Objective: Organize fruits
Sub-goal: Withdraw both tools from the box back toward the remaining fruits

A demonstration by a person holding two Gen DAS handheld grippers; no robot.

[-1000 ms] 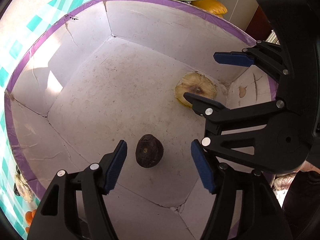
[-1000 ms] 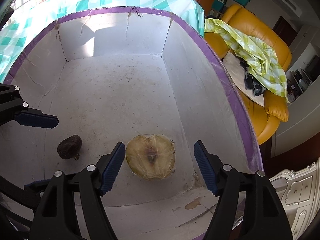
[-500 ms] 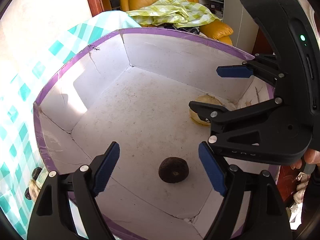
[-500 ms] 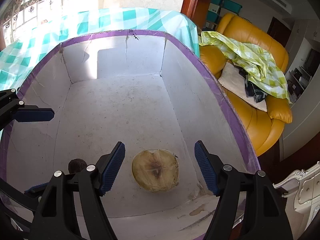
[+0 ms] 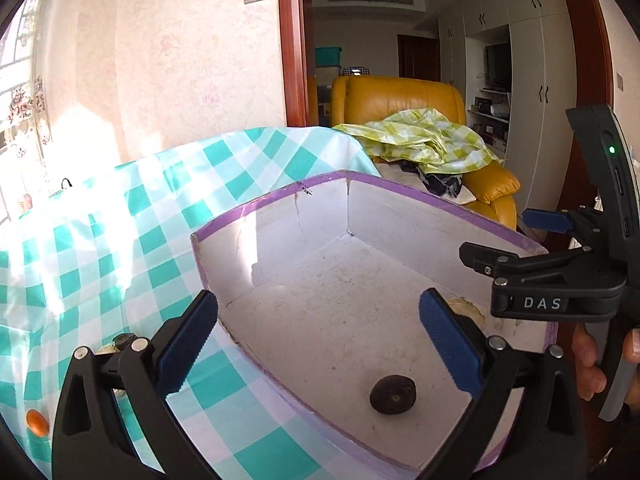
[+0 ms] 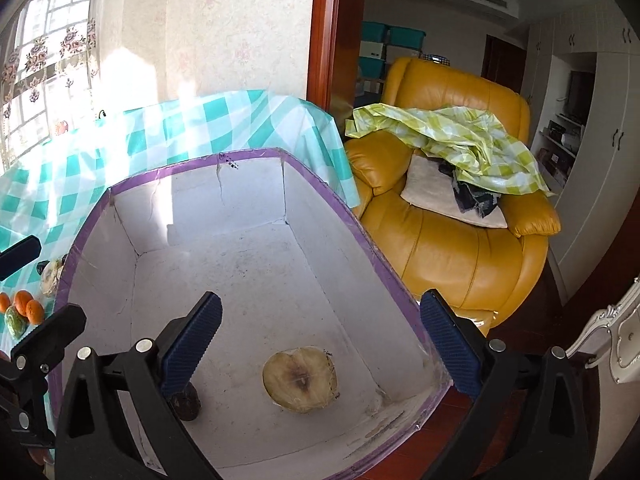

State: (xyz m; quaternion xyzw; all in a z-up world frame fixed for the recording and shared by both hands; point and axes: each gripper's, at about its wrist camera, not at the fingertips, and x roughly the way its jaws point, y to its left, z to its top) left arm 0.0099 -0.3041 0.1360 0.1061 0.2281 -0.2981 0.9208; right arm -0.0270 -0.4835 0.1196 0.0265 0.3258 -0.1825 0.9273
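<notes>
Above the purple-rimmed white box (image 6: 360,236), the left gripper (image 5: 316,344) and right gripper (image 6: 320,344) are hovering spread and empty, the small dark fruit (image 5: 393,394) and halved pale fruit (image 6: 301,379) lying apart on its floor, apparently sorted there, while oranges (image 6: 24,306) are waiting on the checked tablecloth (image 5: 120,220).
</notes>
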